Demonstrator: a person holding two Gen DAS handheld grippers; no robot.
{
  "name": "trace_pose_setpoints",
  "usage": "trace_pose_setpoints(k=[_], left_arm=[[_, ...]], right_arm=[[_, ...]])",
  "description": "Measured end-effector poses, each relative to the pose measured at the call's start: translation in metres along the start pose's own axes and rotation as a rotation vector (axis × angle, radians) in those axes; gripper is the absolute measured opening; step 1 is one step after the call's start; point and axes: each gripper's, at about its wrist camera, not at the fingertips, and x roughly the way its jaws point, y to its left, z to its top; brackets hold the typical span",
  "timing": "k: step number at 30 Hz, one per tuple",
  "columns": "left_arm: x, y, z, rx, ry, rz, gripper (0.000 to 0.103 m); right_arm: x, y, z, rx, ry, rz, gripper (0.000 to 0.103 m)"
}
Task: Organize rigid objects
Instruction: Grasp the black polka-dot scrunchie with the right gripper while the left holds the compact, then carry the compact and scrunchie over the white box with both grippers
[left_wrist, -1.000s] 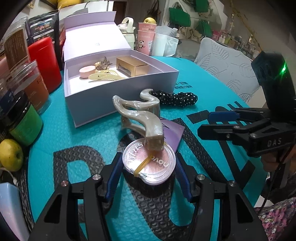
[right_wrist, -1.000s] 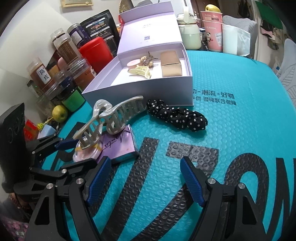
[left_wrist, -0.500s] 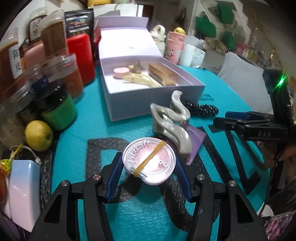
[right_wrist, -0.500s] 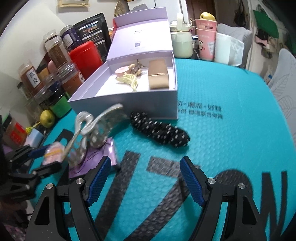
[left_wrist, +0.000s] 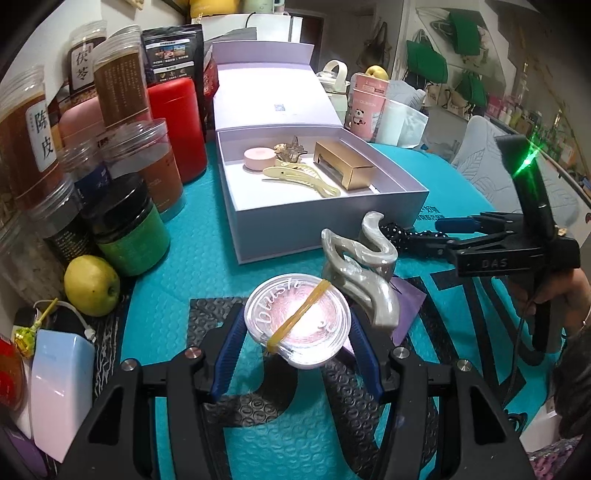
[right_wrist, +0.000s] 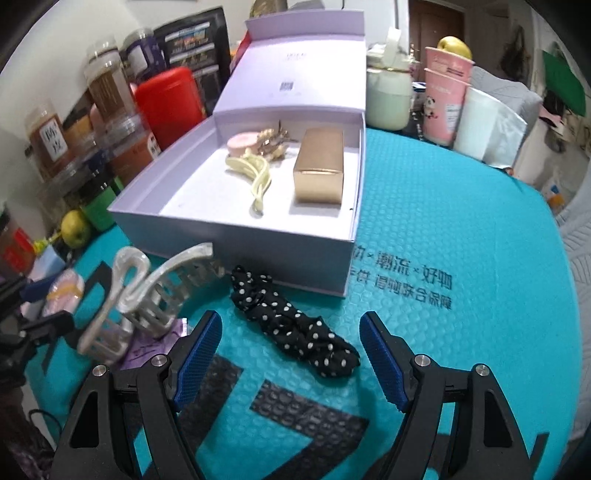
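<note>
My left gripper (left_wrist: 297, 339) is shut on a round clear blush compact (left_wrist: 298, 323) with a yellow rubber band across its lid, lifted just above the teal mat. Right behind it, a pearly grey claw clip (left_wrist: 364, 269) lies on a purple card (left_wrist: 406, 310). The open lilac box (left_wrist: 332, 236) holds a pink round case (left_wrist: 259, 159), a yellow hair clip (left_wrist: 301, 179) and a gold carton (left_wrist: 345, 170). My right gripper (right_wrist: 291, 354) stands open over the black polka-dot scrunchie (right_wrist: 295, 321), in front of the box (right_wrist: 236, 236). The claw clip (right_wrist: 147, 295) lies to its left.
Jars, a red canister (left_wrist: 177, 125) and a yellow-green apple (left_wrist: 92, 286) crowd the left side. A white-blue charger (left_wrist: 55, 387) lies at the near left. Pink cups (right_wrist: 445, 99) and a white jug (right_wrist: 388, 96) stand behind the box.
The left gripper has lifted the blush compact and swung left, so the jars and apple show more. The right gripper slid right, from the claw clip to over the scrunchie, nearer the box.
</note>
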Motion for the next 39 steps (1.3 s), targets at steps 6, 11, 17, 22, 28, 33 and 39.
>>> trace_pose_setpoints(k=[6, 11, 17, 22, 28, 33, 39], left_arm=[[0.006, -0.004, 0.01, -0.004, -0.005, -0.014, 0.055], [0.008, -0.004, 0.011, -0.003, 0.003, -0.015, 0.055], [0.006, 0.001, 0.009, -0.033, 0.006, -0.017, 0.055], [0.004, 0.001, 0.006, -0.036, 0.005, -0.015, 0.055], [-0.002, 0.0, 0.001, -0.033, 0.001, -0.02, 0.055], [-0.009, -0.005, -0.004, -0.026, -0.003, -0.024, 0.055], [-0.022, -0.01, -0.008, -0.018, -0.024, -0.012, 0.055]], right_arm=[[0.015, -0.002, 0.003, -0.015, 0.04, 0.011, 0.071], [0.013, -0.002, -0.001, -0.016, 0.056, 0.011, 0.042], [0.002, 0.003, -0.009, -0.008, 0.048, 0.03, 0.019], [-0.01, 0.004, -0.014, 0.022, 0.028, 0.042, 0.017], [-0.024, 0.01, -0.021, 0.036, 0.014, 0.056, 0.017], [-0.034, 0.017, -0.03, 0.047, 0.008, 0.063, 0.017], [-0.052, 0.024, -0.042, 0.059, -0.02, 0.074, 0.017]])
